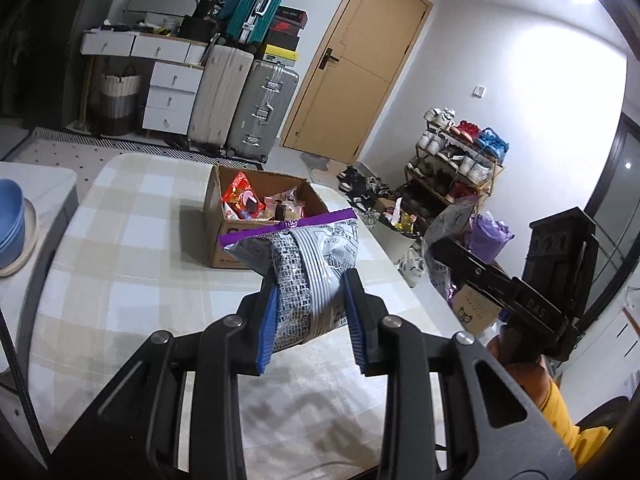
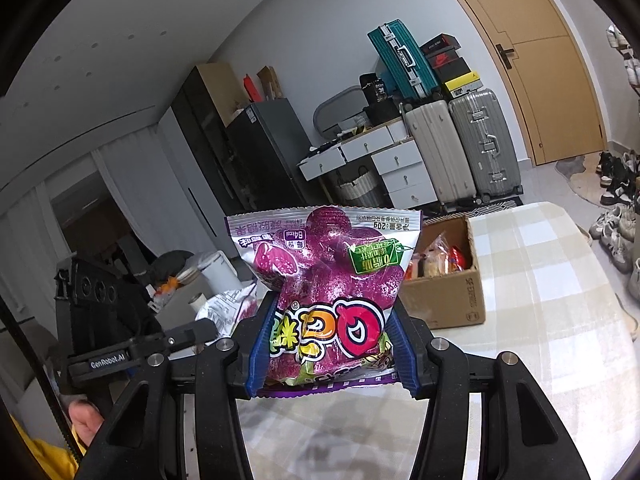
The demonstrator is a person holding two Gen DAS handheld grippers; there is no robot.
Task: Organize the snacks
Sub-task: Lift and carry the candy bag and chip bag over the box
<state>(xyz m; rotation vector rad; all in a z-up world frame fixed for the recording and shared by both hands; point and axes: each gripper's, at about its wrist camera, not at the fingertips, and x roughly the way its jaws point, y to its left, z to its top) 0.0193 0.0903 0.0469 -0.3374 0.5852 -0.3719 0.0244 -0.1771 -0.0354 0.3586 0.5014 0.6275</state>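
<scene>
- Left gripper (image 1: 312,316): blue pads pinched tight on a grey-and-white snack bag (image 1: 304,276), angled down.
- Right gripper (image 2: 330,344): jaws clamped on a purple snack bag (image 2: 324,280) standing upright between them.

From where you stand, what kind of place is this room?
Most likely a lived-in room of a home, perhaps near the entrance. A shoe rack full of shoes stands by a wooden door, suitcases lean on the wall, and a white drawer unit stands beside them.

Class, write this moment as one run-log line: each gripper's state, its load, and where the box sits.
left gripper: shut on grey snack bag | right gripper: shut on purple snack bag | cardboard box: open, on checked table, holds snacks
</scene>
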